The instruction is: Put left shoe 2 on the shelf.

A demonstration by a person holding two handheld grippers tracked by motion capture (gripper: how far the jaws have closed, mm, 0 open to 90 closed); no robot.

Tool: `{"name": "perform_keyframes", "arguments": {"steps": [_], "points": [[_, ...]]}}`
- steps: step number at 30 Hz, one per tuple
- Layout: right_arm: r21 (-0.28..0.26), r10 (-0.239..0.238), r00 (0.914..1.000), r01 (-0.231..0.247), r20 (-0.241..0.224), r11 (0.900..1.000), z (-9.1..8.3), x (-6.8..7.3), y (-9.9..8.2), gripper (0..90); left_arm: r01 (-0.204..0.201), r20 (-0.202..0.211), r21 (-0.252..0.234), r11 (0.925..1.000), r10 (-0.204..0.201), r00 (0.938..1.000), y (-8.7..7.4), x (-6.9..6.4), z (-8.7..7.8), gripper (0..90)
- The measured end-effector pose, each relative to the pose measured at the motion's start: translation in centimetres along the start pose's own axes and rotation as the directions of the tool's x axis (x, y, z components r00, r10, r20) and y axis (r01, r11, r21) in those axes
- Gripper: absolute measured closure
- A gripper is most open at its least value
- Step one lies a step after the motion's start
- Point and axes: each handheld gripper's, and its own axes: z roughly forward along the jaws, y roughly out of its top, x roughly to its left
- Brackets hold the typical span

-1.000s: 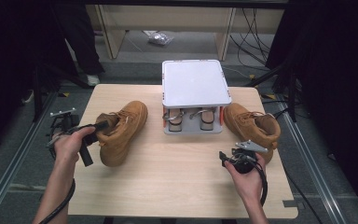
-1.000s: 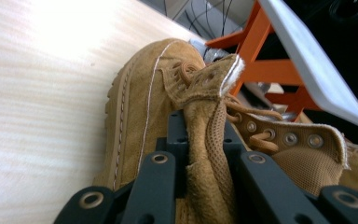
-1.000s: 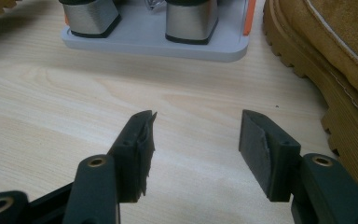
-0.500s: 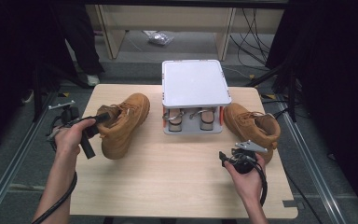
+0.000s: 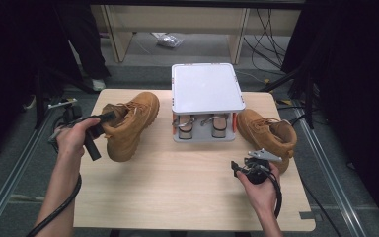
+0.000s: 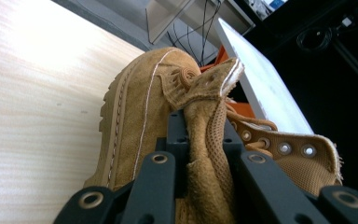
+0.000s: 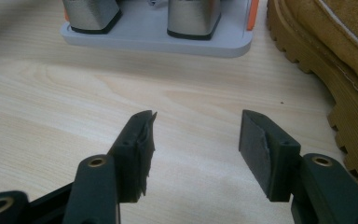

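Wooden table (image 5: 192,182) carries a white-topped rack (image 5: 206,89) at the back, with a tan boot (image 5: 128,123) to its left and another boot (image 5: 266,136) to its right. The left gripper (image 6: 205,154) pinches the left boot's collar; thin suede may slip free if lifted. The right gripper (image 7: 193,140) hangs wide, empty, beside the right boot.
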Motion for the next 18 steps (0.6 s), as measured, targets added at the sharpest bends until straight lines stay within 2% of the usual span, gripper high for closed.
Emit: {"name": "perform_keyframes", "arguments": {"steps": [3,7,11,18], "points": [[0.003,0.000,0.9999,0.000,0.013,1.0000,0.0,0.0,0.0,45.9,-0.006,0.005,-0.012,0.9999,0.006,1.0000,0.6,-0.2,0.0,80.5],[0.000,0.001,1.0000,-0.001,0.003,1.0000,0.0,0.0,0.0,45.8,-0.013,0.013,-0.011,0.9999,0.013,0.9998,1.1,-0.7,0.0,80.4],[0.002,0.004,1.0000,-0.004,0.003,1.0000,0.1,0.0,0.0,45.8,-0.002,0.021,-0.024,0.9997,0.003,0.9998,1.7,-1.2,0.1,80.4],[0.006,-0.003,0.9999,0.003,0.010,1.0000,-0.1,0.0,0.0,45.8,-0.006,0.031,-0.033,0.9994,0.007,0.9995,2.5,-2.1,0.4,80.4]]}}
